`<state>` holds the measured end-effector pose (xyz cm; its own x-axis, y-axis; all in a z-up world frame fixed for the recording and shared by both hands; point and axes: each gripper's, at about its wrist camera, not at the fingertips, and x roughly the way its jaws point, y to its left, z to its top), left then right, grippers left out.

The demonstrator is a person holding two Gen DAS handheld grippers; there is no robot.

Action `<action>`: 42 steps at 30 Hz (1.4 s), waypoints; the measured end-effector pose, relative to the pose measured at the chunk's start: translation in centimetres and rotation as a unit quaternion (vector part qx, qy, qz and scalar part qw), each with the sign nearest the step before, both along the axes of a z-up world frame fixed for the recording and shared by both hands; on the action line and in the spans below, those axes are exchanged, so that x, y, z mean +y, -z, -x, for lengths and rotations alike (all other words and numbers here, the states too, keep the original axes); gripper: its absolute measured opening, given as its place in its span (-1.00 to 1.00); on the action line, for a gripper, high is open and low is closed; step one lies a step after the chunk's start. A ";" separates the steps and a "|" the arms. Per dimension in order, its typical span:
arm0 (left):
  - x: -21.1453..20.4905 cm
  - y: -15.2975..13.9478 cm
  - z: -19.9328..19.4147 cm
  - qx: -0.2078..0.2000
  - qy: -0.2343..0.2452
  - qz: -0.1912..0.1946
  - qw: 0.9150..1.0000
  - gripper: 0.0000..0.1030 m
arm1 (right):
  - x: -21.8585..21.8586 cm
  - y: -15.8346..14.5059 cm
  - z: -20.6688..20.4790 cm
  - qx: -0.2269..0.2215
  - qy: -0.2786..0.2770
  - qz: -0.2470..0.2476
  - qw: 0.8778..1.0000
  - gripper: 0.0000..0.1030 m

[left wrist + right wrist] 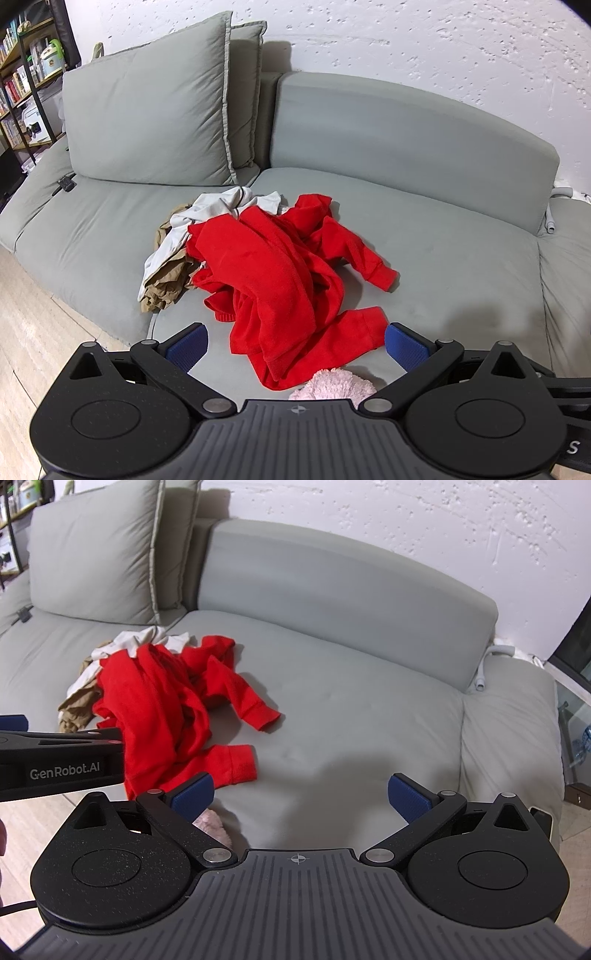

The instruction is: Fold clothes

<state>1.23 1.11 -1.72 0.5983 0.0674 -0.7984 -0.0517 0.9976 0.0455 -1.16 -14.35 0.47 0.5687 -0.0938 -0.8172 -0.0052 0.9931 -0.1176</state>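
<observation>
Nothing grabbed yet: both the left tongs (295,341) and right tongs (301,794) are spread wide and empty. The crumpled red garment (280,266) sits mid-frame on the grey sofa (443,236), straight ahead of the left tongs, cuff nearly between them. Left's clearly closer.

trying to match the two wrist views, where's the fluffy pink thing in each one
Left wrist: the fluffy pink thing sits at bottom centre, just below the red garment, between the open left gripper's fingers.
Right wrist: it shows at lower left, partly hidden behind the open right gripper's left finger.
Shared landmark: the red garment's near sleeve cuff, lying just beyond it.
</observation>
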 end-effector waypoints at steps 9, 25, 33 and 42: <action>2.6 2.4 -1.2 0.015 -0.018 0.000 1.000 1.00 | 0.8 1.6 -2.0 0.015 -0.018 -0.009 1.000 1.00; 8.6 9.8 -7.2 -0.002 -0.041 0.016 0.999 -0.04 | 6.9 9.8 -11.9 -0.041 -0.216 -0.166 0.961 0.61; 9.8 14.3 -9.9 0.025 -0.037 0.044 0.998 -0.61 | 11.6 17.1 -16.3 0.041 -0.284 -0.168 0.943 0.04; 10.9 14.6 -10.4 0.030 -0.048 0.034 0.998 -0.43 | 12.7 19.6 -17.7 0.081 -0.287 -0.179 0.938 -0.87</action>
<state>11.67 11.98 -16.31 0.5420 0.0664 -0.8378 -0.1466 0.9891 -0.0164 16.53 -1.68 -19.12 0.3078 0.4861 -0.8179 -0.5396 0.7972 0.2707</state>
